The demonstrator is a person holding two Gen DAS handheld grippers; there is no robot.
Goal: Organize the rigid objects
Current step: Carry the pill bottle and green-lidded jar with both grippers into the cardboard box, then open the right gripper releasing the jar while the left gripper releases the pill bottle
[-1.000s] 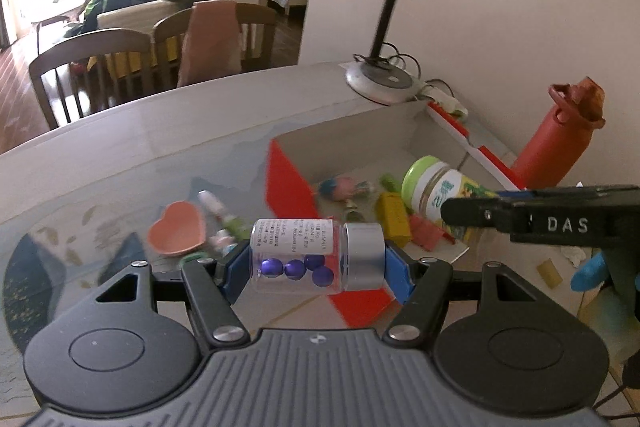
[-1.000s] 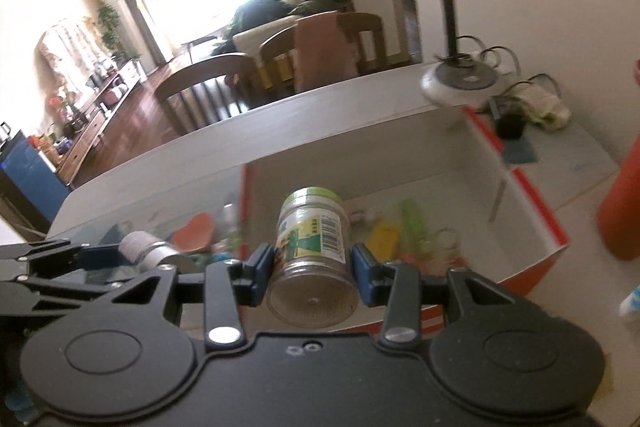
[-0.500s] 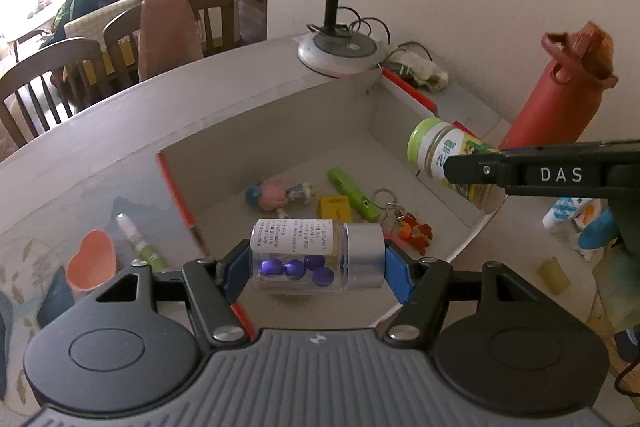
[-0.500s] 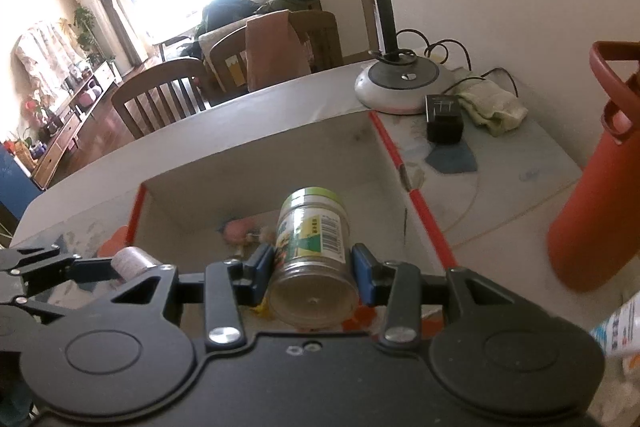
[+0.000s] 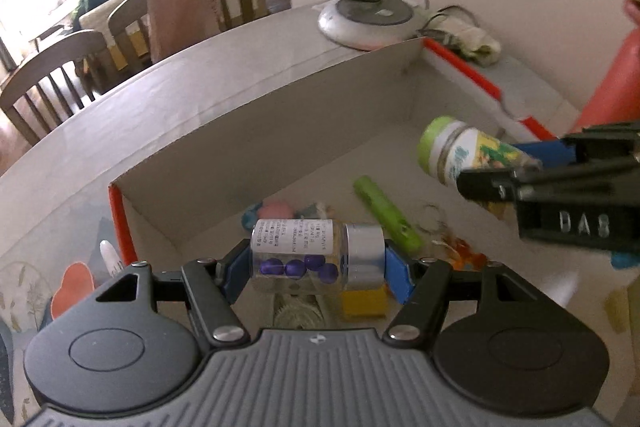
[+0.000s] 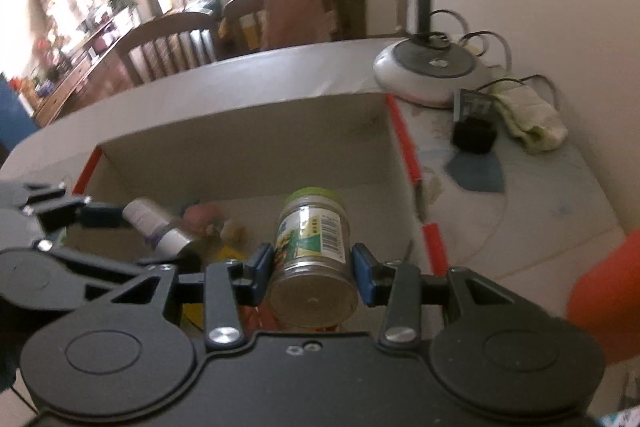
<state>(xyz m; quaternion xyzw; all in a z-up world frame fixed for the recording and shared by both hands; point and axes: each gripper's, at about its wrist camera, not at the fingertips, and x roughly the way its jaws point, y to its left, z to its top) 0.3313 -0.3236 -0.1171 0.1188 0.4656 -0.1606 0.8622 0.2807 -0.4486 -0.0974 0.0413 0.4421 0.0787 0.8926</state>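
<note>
Two hand-held grippers, two jars (image 5: 316, 254) (image 6: 313, 259), one box (image 5: 280, 115)

Clear glossy plastic bottle (image 5: 298, 255), brushed metal cap (image 5: 365, 259); matt cardboard box (image 5: 280, 131).

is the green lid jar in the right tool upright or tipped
Tipped. The green-lid jar lies along the right tool, clear base toward the camera and lid pointing forward and down over the cardboard box, clamped by its sides.

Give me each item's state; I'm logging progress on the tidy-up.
Left gripper: shut on pill bottle, held sideways over box.
Right gripper: shut on jar, lid on, over box.
Marker: lying in box.
Yellow block: in box.
</note>
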